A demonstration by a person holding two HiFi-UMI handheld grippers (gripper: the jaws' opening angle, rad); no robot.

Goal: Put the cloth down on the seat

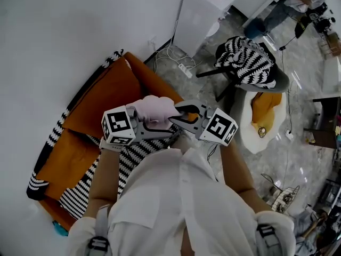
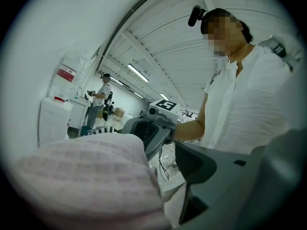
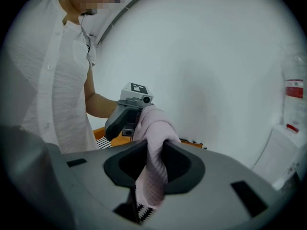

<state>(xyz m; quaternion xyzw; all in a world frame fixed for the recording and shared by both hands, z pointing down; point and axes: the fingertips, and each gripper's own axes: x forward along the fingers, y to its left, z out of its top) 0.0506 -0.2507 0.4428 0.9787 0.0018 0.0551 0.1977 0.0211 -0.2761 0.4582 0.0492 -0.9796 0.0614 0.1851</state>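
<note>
1. The right gripper [image 3: 154, 163] is clamped on a fold of the cloth [image 3: 152, 128], a pale pink, waffle-textured fabric squeezed between its dark curved pads.
2. The left gripper [image 1: 152, 128] has its jaws apart. The cloth drapes over 1 jaw, clear of the other.
3. The cloth is bunched between both grippers, held over the orange seat [image 1: 114, 89] with its black-and-white zigzag throw [image 1: 133, 156].

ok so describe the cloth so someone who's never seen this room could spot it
Find the orange sofa along the white wall; just above its seat, in front of the person, the right gripper is pinched on the cloth. It is a soft pale pink bundle, the only plain pink thing there, unlike the black-and-white zigzag throw below it.
</note>
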